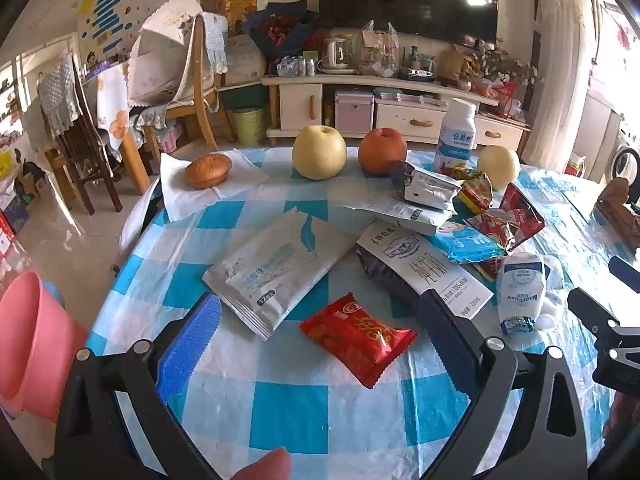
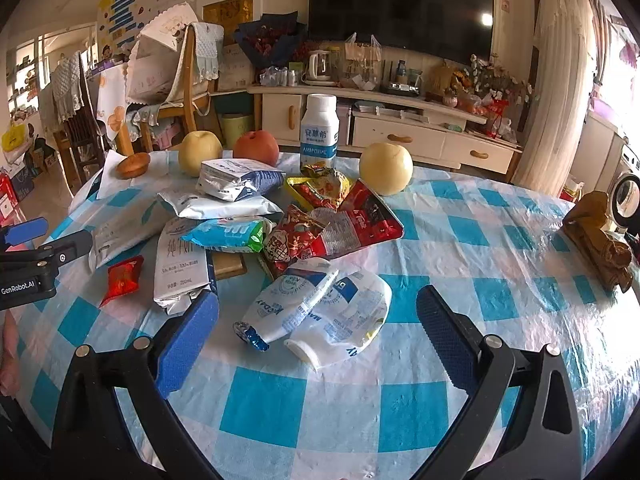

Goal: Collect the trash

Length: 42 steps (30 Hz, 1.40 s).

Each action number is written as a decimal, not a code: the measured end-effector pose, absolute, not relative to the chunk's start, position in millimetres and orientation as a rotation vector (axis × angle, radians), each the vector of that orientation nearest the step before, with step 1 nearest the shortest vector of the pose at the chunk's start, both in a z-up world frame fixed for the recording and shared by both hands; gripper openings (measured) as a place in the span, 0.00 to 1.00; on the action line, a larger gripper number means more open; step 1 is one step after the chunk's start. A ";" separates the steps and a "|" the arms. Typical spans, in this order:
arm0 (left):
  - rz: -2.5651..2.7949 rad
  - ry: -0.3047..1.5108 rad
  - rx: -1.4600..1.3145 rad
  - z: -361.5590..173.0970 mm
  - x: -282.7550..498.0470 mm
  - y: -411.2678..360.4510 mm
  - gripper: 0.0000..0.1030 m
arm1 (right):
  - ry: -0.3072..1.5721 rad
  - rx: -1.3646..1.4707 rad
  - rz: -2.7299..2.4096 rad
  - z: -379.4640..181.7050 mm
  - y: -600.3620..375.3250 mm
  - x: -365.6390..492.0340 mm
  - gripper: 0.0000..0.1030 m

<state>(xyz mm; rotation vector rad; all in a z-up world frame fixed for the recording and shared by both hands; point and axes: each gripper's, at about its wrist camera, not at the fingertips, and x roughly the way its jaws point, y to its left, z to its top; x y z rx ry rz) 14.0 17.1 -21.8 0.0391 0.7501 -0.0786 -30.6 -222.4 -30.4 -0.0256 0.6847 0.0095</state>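
On round table [image 1: 280,420] with blue-white check cloth: trash heap centre to right, fruit along far edge.

Left gripper [image 1: 320,320] spread wide, holding nothing, hovering low over near table edge. Red snack packet [image 1: 357,339] flat on cloth right between the fingers, touching neither. Large silver pouch [image 1: 276,268] just beyond left finger, lying diagonal. Black-white milk carton [image 1: 420,272] flattened, near end at right finger tip. Pink bin [image 1: 32,344] off table edge at far left, rim tilted toward camera. Fingertip of person [image 1: 264,466] at bottom of frame.

Right gripper [image 2: 318,312] also spread wide, empty. Two crumpled white-blue yogurt pouches [image 2: 320,312] between its fingers, overlapping, one cap end pointing near-left. Behind them piled wrappers: red foil wrapper [image 2: 356,220], blue-green wrapper [image 2: 228,236], silver pouches stacked [image 2: 236,184], yellow-red crumpled wrapper [image 2: 320,186]. Pile overlaps, lower items partly hidden.

Non-trash at far edge: small cake [image 1: 208,170] on white napkin [image 1: 208,188], yellow pear [image 1: 319,152], red apple [image 1: 382,151], upright white yogurt bottle [image 2: 319,132], second yellow pear [image 2: 385,168]. Brown crumpled object [image 2: 600,236] at right table edge, well apart from pile; identity unclear.

Background: chairs, TV cabinet, dark TV screen.
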 end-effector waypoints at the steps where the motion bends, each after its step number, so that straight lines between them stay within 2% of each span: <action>1: -0.077 0.756 0.037 -23.0 14.9 17.8 0.95 | 0.685 -0.025 0.010 -30.4 -222.4 -30.6 0.97; 13: -0.100 0.827 0.130 -42.3 53.1 8.5 0.95 | 0.755 0.009 -0.011 -45.4 -207.9 7.4 0.97; 25: -0.123 0.914 0.089 -65.6 74.6 13.4 0.94 | 0.896 0.081 -0.025 -79.5 -213.5 36.7 0.97; 27: -0.108 0.925 0.101 -69.6 78.2 12.5 0.88 | 0.904 0.079 -0.008 -81.7 -212.2 38.7 0.97; 28: -0.107 0.936 0.105 -72.2 80.2 11.7 0.75 | 0.908 0.078 -0.004 -82.6 -211.2 39.6 0.97; 29: -0.116 0.961 0.099 -76.5 83.2 10.8 0.66 | 0.910 0.077 0.002 -83.3 -211.1 40.1 0.97; 31: -0.122 0.981 0.075 -80.3 85.3 9.5 0.63 | 0.908 0.071 0.009 -83.1 -210.2 41.3 0.96; 37: -0.157 0.882 0.113 -59.8 67.2 -26.7 0.64 | 0.905 0.076 0.035 -80.2 -212.1 44.5 0.94; 38: -0.156 0.875 0.122 -59.0 65.8 -31.3 0.64 | 0.906 0.072 0.038 -81.1 -212.4 45.5 0.91; 40: -0.142 0.866 0.133 -58.4 64.8 -34.7 0.65 | 0.900 0.040 0.034 -81.1 -210.5 46.9 0.79; 42: -0.118 0.877 0.136 -58.9 68.2 -29.4 0.75 | 0.899 0.013 0.037 -82.1 -208.1 47.2 0.78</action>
